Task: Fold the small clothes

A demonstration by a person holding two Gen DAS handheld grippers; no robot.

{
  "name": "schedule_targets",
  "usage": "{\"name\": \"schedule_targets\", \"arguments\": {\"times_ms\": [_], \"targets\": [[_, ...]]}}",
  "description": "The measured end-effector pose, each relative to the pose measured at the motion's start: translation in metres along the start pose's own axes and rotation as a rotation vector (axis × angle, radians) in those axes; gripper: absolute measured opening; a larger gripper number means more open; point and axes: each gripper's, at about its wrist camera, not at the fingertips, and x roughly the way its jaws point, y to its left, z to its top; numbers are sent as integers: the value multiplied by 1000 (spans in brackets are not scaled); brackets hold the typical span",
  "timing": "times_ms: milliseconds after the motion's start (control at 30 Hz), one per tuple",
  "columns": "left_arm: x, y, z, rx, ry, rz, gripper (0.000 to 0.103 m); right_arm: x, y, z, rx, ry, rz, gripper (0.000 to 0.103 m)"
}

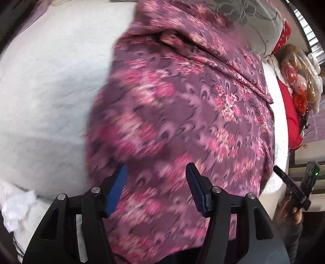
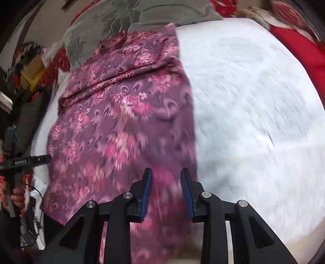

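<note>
Both tongs stand spread with nothing between their blue pads. Left tongs (image 1: 156, 188) hover over the near part of a purple floral garment (image 1: 182, 113), their jaws wide apart and the cloth showing blurred in the gap. Right tongs (image 2: 166, 195) hang above the garment's (image 2: 121, 121) near right edge, jaws apart but narrower than the left pair; whether either pair touches the cloth cannot be told through the motion blur.

The garment lies spread lengthwise on a white bed cover (image 2: 254, 111), with a raised fold running across its far part. In the left view the white cover (image 1: 50, 101) fills the space to the garment's left; in the right view it fills the space to the garment's right. A grey flowered pillow (image 2: 121, 18) sits just past the garment's far end. Red fabric (image 2: 300, 44) lies along the far right edge of the bed. Crumpled white paper (image 1: 18, 211) rests at the near left corner in the left view
</note>
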Motion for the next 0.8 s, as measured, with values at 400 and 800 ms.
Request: {"name": "schedule_targets", "arguments": {"times_ms": [400, 800], "targets": [[-6, 70, -79, -153, 101, -111, 59, 2, -69, -116, 311, -14, 224, 62], [-13, 62, -107, -163, 131, -153, 61, 72, -62, -125, 413, 77, 533, 68]]}}
